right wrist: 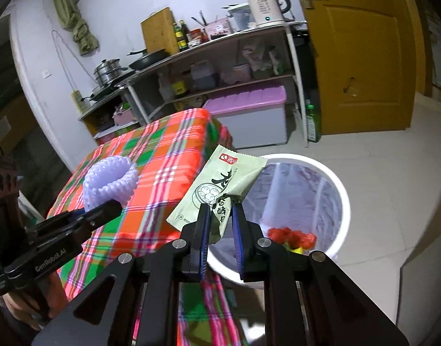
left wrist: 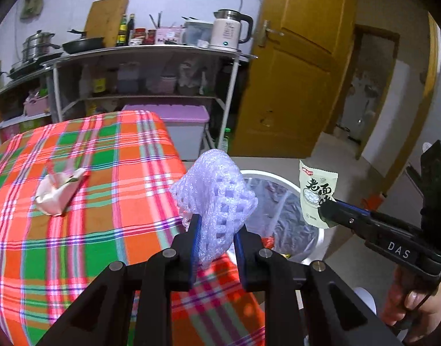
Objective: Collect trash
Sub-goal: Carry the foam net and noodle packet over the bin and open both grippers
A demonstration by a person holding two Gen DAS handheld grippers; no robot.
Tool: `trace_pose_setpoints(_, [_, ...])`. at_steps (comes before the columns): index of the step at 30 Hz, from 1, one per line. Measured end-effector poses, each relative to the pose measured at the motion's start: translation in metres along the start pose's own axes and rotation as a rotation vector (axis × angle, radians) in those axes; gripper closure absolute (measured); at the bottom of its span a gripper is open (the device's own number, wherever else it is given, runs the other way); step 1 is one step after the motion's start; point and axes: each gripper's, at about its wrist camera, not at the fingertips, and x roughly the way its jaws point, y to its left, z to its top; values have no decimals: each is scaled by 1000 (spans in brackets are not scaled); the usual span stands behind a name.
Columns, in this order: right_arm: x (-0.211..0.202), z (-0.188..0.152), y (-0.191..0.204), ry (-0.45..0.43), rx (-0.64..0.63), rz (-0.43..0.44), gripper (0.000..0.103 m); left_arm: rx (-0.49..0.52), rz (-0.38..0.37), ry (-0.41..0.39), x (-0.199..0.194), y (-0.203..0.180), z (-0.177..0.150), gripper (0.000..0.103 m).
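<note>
My left gripper [left wrist: 217, 229] is shut on a white foam net sleeve [left wrist: 216, 193], held over the right edge of the plaid-covered table [left wrist: 111, 225]. My right gripper [right wrist: 220, 216] is shut on a pale green food packet [right wrist: 217, 184], which hangs at the near left rim of a white trash bin [right wrist: 342, 199] lined with clear plastic. Red scraps [right wrist: 292, 235] lie inside the bin. In the left wrist view, the right gripper [left wrist: 325, 212] holds the packet [left wrist: 316, 190] over the bin [left wrist: 315, 239]. A crumpled white wrapper [left wrist: 57, 194] lies on the table.
A metal shelf rack [left wrist: 151, 50] stands behind the table with a kettle [left wrist: 230, 30], pans and bottles. A purple-lidded storage box [right wrist: 249, 103] sits under it. A yellow door [right wrist: 361, 57] and a green bottle [right wrist: 312, 121] are to the right, with tiled floor around the bin.
</note>
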Motion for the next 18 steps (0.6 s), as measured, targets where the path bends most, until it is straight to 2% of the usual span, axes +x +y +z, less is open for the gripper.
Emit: trace_pose_setpoints(18, [21, -2, -42, 47, 70, -26, 87, 37, -47, 88, 56, -29, 3, 81])
